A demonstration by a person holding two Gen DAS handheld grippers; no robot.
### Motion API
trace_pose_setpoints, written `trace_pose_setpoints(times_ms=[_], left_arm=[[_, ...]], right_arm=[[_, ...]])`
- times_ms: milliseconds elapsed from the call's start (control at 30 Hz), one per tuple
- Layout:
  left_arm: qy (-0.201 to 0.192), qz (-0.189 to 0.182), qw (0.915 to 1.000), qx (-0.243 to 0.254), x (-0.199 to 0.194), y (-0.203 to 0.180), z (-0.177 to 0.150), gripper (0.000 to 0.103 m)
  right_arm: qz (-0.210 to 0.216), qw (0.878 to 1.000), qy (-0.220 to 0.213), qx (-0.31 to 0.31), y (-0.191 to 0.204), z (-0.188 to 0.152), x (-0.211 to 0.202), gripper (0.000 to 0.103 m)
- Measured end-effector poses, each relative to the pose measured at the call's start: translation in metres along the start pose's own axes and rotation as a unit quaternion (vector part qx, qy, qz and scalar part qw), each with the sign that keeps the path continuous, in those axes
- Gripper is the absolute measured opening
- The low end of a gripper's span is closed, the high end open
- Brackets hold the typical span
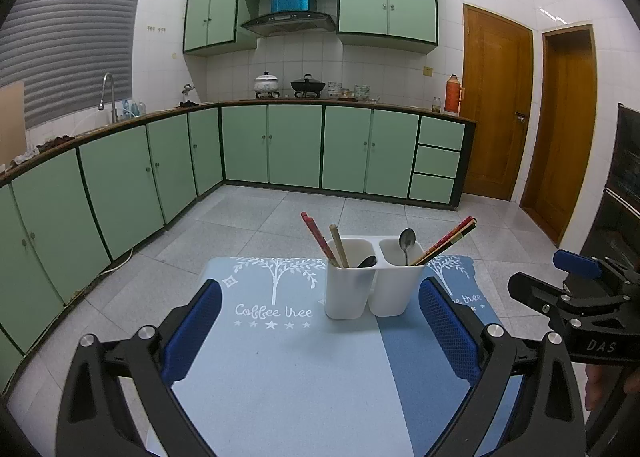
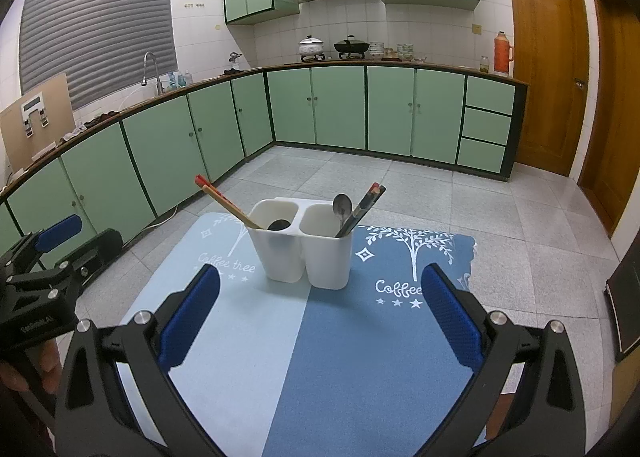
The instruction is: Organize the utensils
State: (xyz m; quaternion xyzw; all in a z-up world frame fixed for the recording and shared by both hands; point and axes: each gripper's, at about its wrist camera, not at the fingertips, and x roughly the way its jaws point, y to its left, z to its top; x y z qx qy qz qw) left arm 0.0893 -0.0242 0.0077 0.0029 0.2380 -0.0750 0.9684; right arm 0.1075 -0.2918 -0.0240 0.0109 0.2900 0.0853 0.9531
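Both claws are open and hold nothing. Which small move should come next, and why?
Probably advance the right claw toward the silver spoon in the right compartment of the white holder: that compartment mixes a spoon with chopsticks, and this claw faces it.

Green cabinets (image 1: pixel 272 143) (orange thermos (image 1: pixel 452 95) on counter).

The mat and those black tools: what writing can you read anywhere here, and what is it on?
"Coffee tree": on the mat, in white under a tree drawing; it appears again on the darker half, partly hidden.
"DAS": on the right gripper, as the left view shows its body.
White lettering on the left gripper, seen from the right view: too blurred to read.
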Motion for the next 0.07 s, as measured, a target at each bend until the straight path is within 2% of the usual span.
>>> trace_pose_setpoints(times_ms=[67], left_arm=[[0.0, 0.0, 1.0, 0.0, 0.0, 0.0, -0.0002, 0.097]], right_arm=[[0.0, 1.0, 0.0, 0.0, -0.0009, -0.0001, -0.0002, 0.098]])
